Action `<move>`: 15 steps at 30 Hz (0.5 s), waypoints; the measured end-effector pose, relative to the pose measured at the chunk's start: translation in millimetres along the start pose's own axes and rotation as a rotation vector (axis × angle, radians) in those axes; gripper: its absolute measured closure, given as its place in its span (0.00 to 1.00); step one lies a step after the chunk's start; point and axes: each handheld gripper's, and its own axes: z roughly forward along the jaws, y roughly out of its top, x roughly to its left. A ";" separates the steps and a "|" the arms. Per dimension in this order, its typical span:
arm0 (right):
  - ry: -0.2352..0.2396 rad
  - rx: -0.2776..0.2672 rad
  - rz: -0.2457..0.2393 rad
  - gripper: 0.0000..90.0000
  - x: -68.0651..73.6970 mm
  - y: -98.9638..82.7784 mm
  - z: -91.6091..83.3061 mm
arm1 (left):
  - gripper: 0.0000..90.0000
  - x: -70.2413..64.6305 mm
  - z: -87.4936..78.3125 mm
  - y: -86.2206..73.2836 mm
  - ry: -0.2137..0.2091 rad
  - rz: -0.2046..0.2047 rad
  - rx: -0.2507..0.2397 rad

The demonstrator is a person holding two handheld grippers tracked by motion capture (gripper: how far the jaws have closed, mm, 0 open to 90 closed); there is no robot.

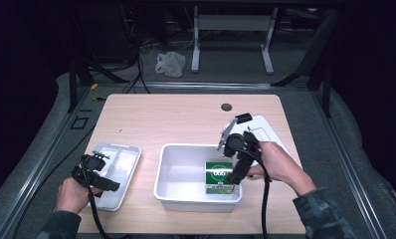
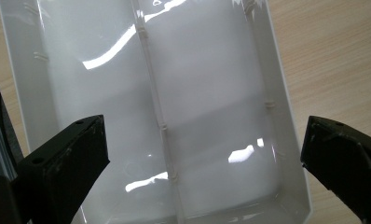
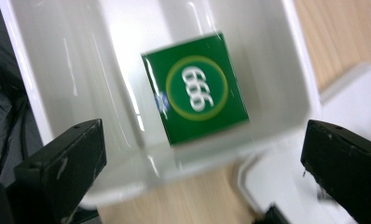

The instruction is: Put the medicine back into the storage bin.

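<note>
A green box with a white "666" in a ring stands in the near right corner of a white bin. My right gripper hangs over that corner, pointing down at the box. In the right gripper view the box lies beyond the open gripper, inside the bin, with nothing between the jaws. My left gripper hovers over a shallow white divided tray at the left. In the left gripper view that gripper stands open above the tray.
A flat white lid lies on the wooden table right of the bin, also seen as the lid near the right jaw. A round cable hole sits at the table's far side. A plastic bag lies on the floor beyond.
</note>
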 end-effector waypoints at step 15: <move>-0.156 -0.066 0.529 0.00 -9.3 -124.0 5.1 | 0.00 11.8 3.2 5.4 0.034 -0.028 0.013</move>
